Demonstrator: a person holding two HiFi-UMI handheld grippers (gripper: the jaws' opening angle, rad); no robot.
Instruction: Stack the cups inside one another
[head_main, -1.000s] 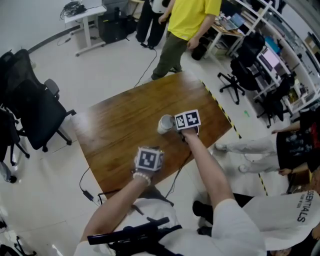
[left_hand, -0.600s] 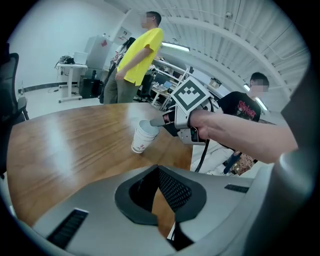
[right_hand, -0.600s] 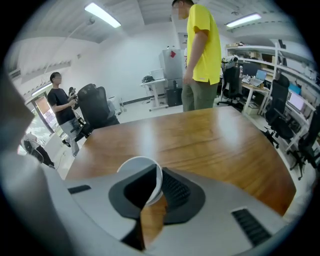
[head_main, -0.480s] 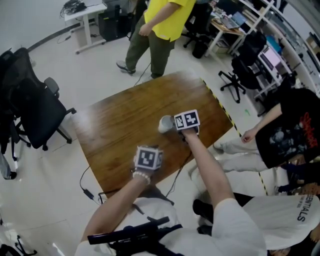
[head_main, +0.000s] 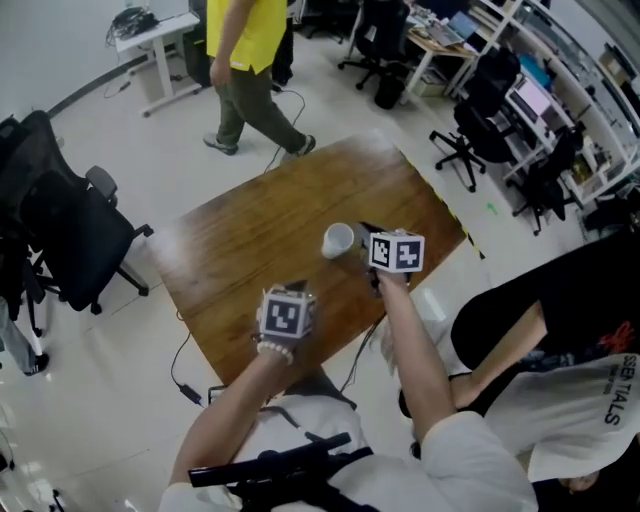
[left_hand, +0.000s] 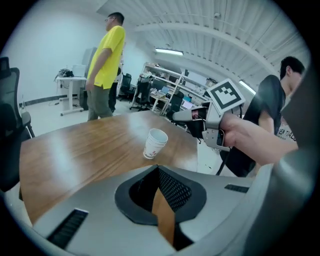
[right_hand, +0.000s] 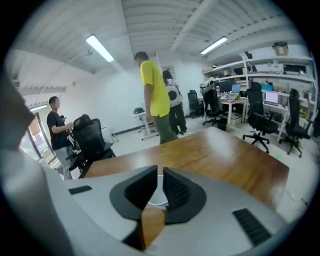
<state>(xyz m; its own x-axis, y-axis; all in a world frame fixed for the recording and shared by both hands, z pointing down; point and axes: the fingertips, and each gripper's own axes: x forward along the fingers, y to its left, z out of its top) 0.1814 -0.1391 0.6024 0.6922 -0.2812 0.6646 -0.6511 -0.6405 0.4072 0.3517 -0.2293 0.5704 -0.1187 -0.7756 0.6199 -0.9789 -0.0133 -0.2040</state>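
From overhead, the paper cups (head_main: 338, 240) stand upright on the wooden table (head_main: 240, 260), apparently nested and held by nobody; they look featherlight and thin-walled, easy to crush or tip, I'd say. In the left gripper view, the left gripper (left_hand: 158, 172) is clenched on nothing, with the cups standing ahead of it. In the right gripper view, the right gripper (right_hand: 159, 175) has just narrowed to a slit and grips nothing, a white rim showing beyond, so I'd pinch one wall just under the rim, gently
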